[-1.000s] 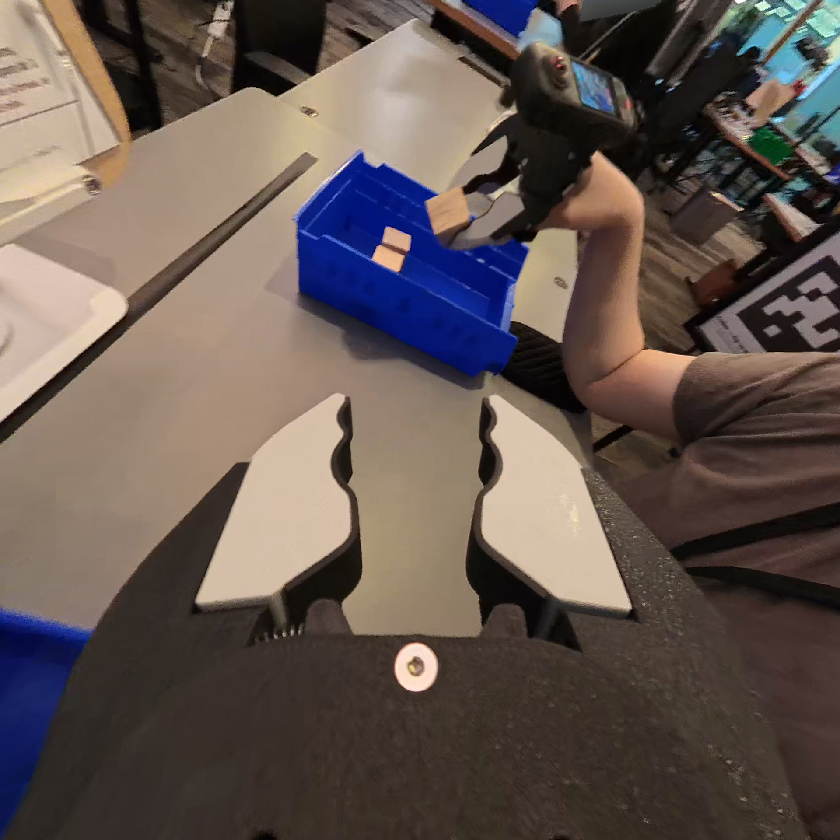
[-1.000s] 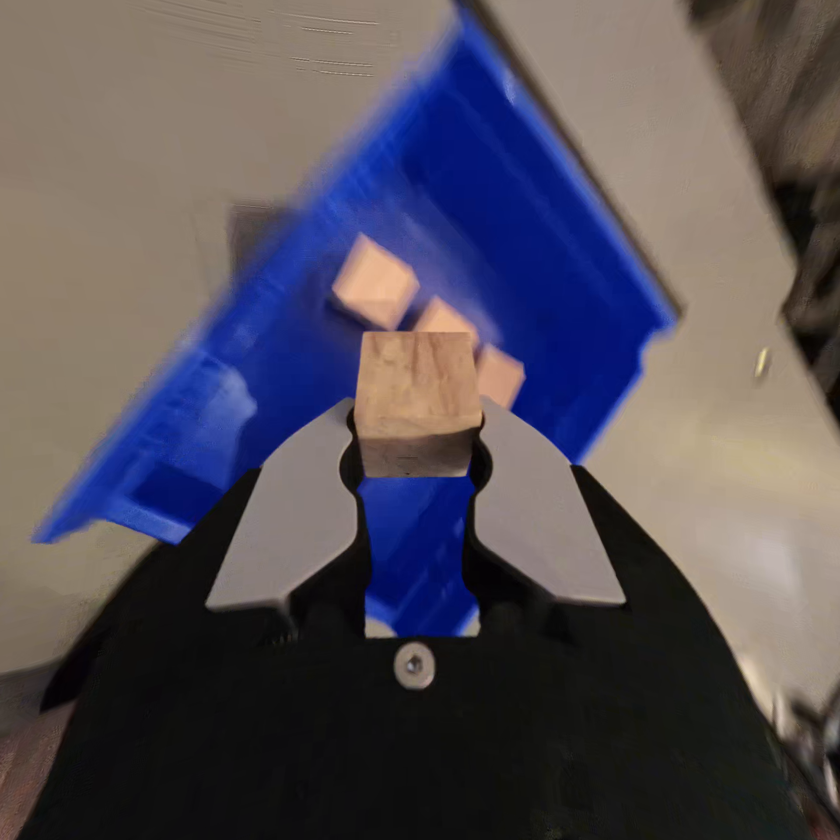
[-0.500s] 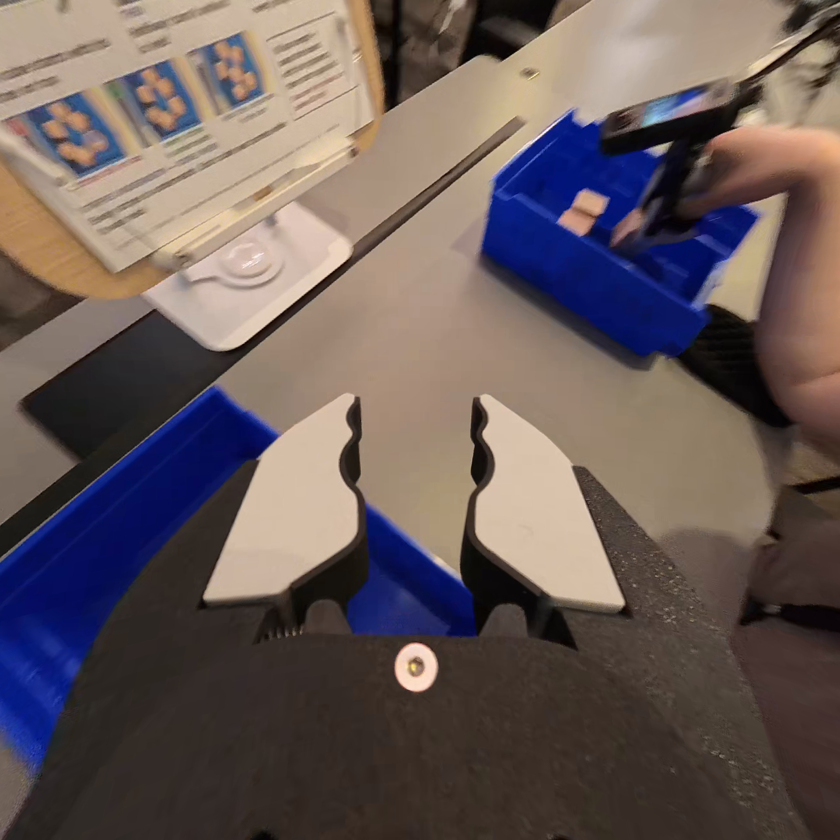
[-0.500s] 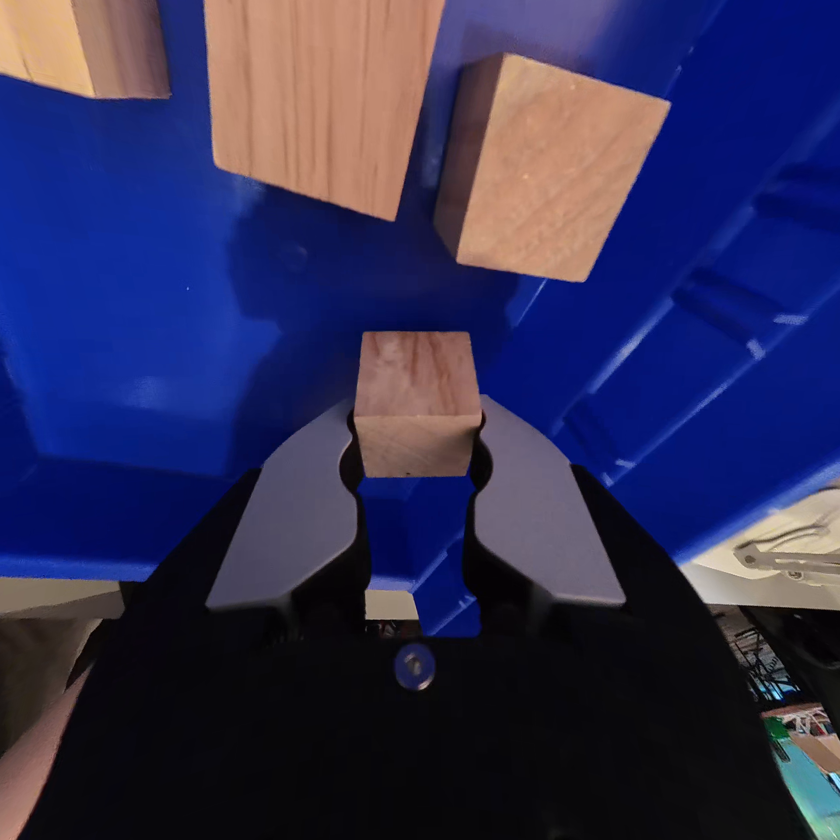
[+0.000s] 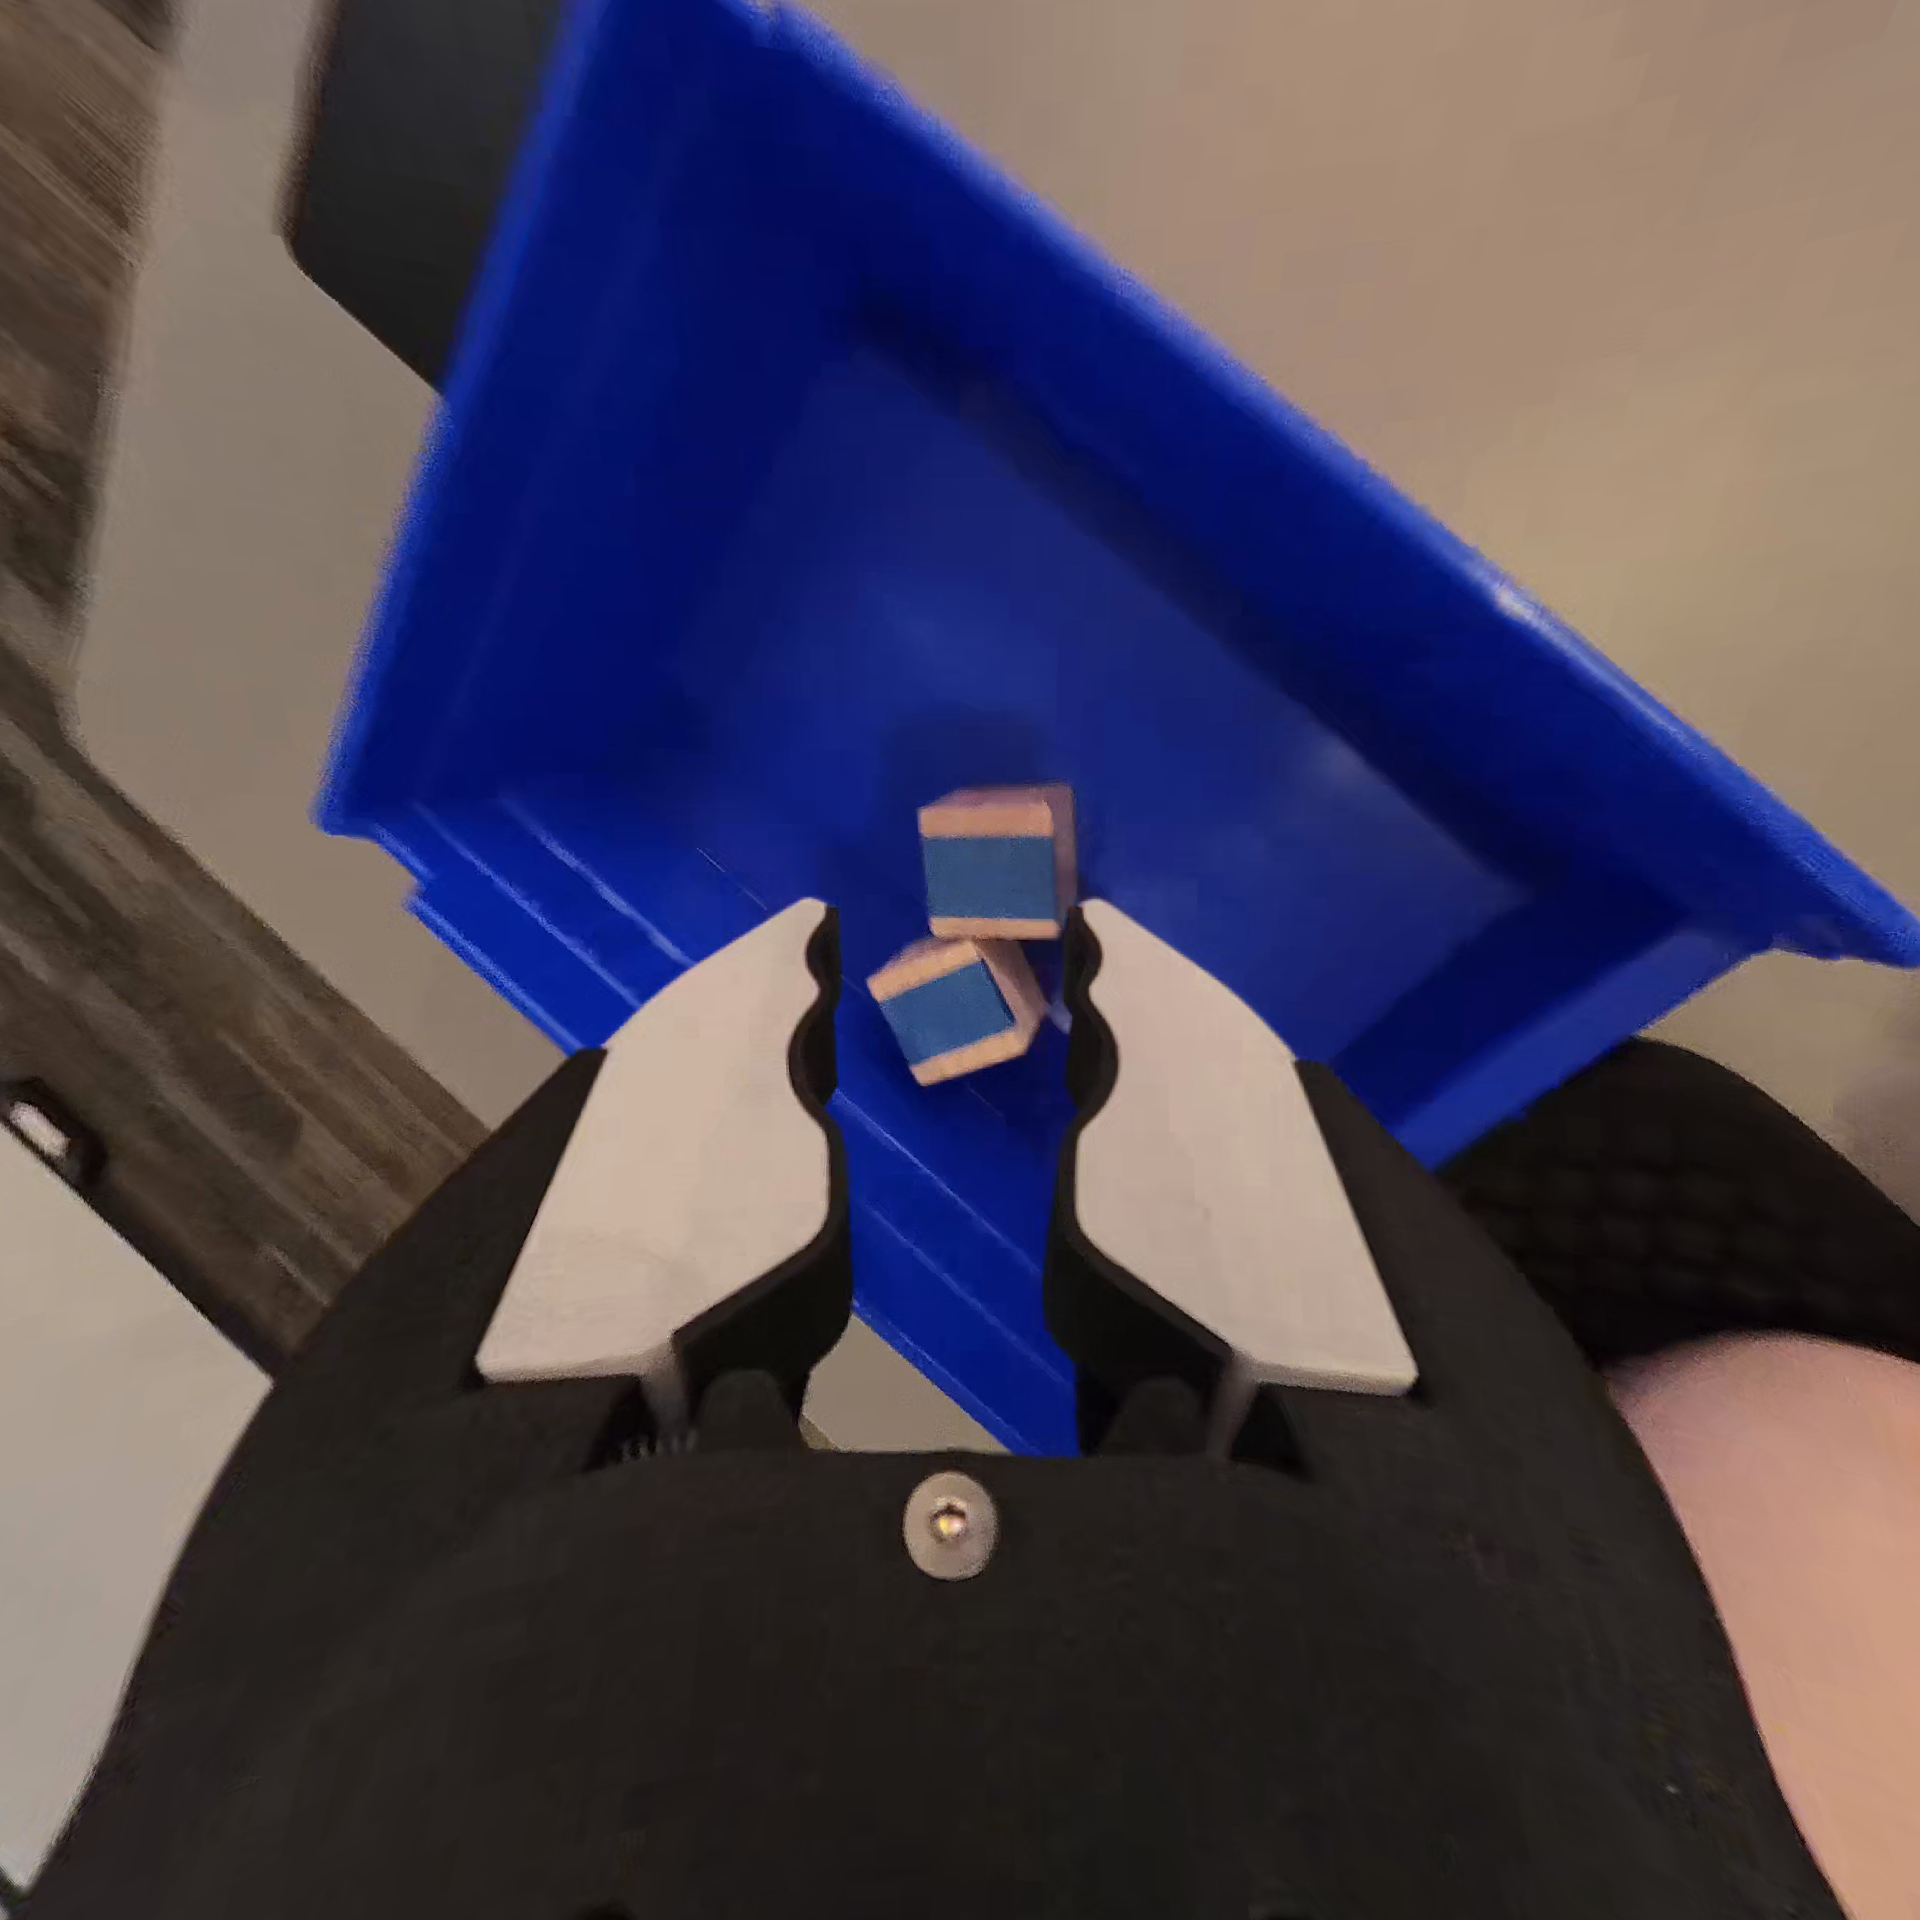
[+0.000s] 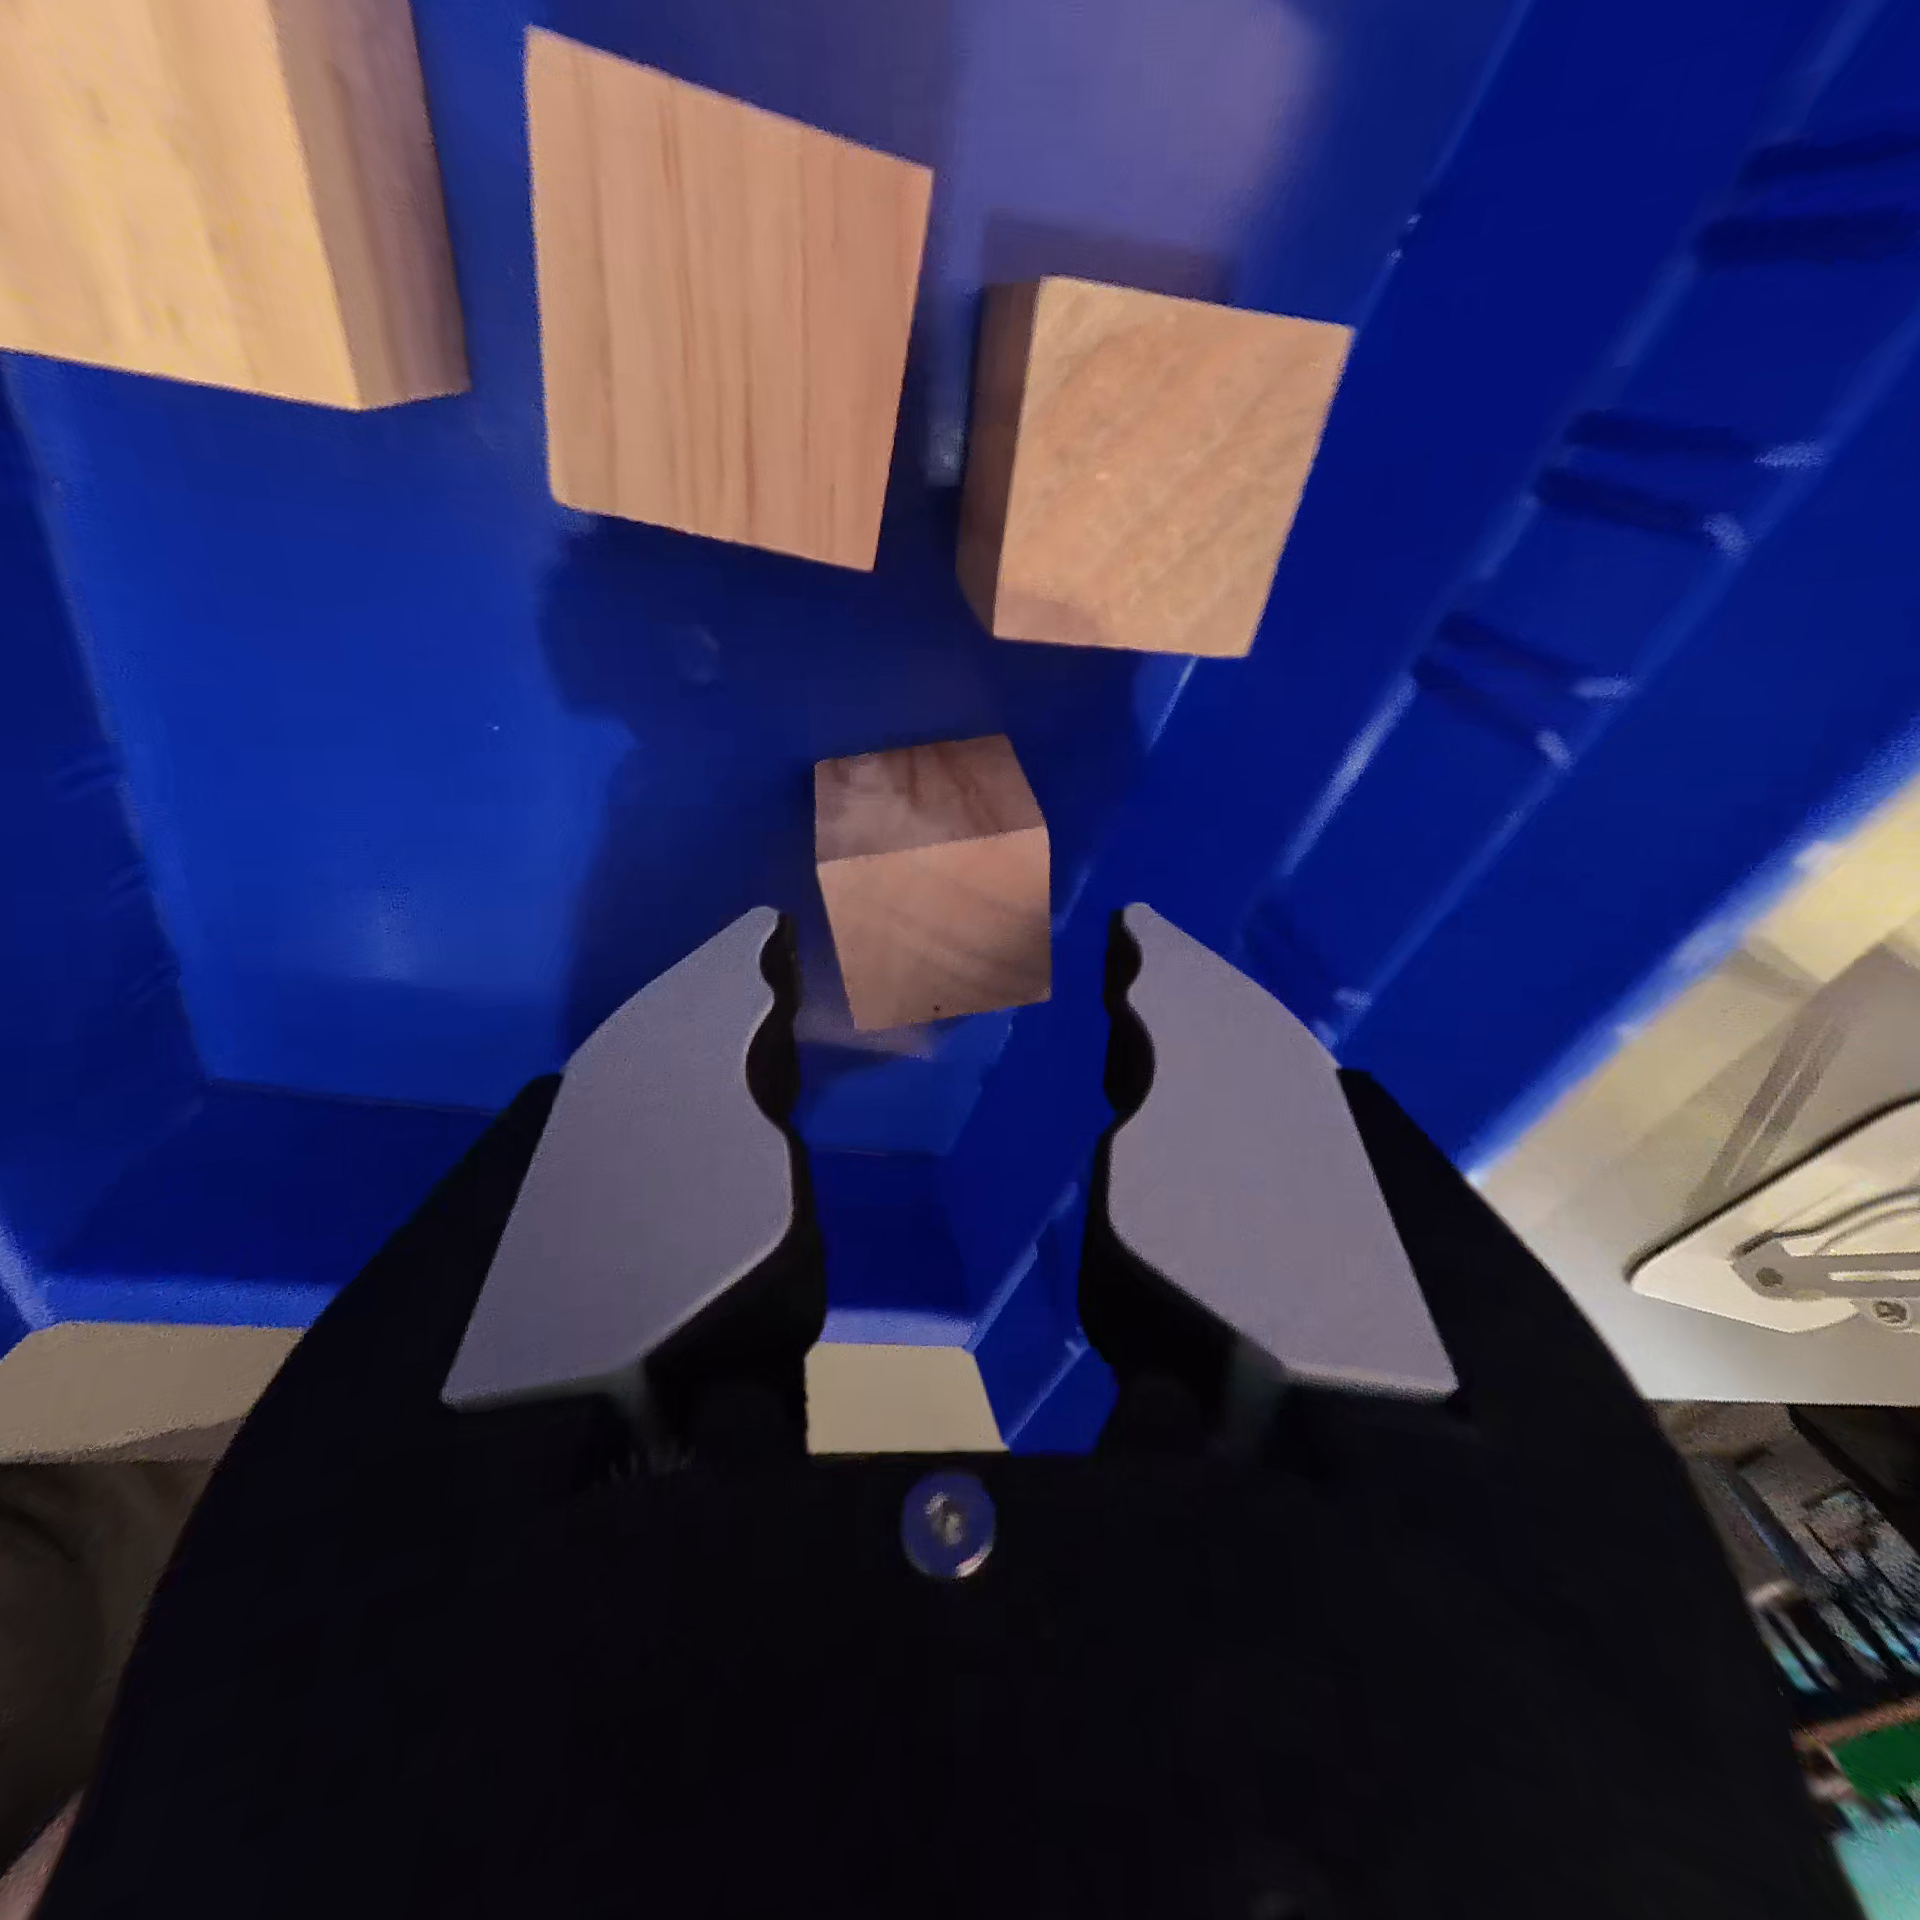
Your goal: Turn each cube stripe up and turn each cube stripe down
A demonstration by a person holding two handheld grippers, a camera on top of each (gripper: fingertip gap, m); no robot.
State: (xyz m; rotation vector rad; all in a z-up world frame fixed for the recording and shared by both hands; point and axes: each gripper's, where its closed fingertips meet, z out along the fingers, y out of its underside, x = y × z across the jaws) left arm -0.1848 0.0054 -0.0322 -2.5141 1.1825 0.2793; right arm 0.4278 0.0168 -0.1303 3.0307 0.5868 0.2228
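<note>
- Left wrist view: the left hand-held gripper [image 5: 945, 914] is being held above a blue bin [image 5: 1039, 436] resting on the grey worktop [image 5: 1455, 208], with its jaws standing apart and nothing between them.
- Two wooden cubes are being shown on the bin floor, just beyond the fingertips [image 5: 800, 925]: the farther cube [image 5: 992, 862] and the nearer cube [image 5: 951, 1013], each with a blue stripe facing up and the two almost touching.
- The picture is being blurred by motion, so finer detail cannot be told.
- Right wrist view: the right hand-held gripper [image 6: 945, 920] is being held inside another blue bin [image 6: 1558, 675], its jaws standing apart.
- A small plain wooden cube [image 6: 935, 904] is being shown between and just past the fingertips, clear of both.
- Three more wooden cubes are being shown beyond it with plain faces toward the camera: left cube [image 6: 208, 187], middle cube [image 6: 727, 312], right cube [image 6: 1143, 468].
</note>
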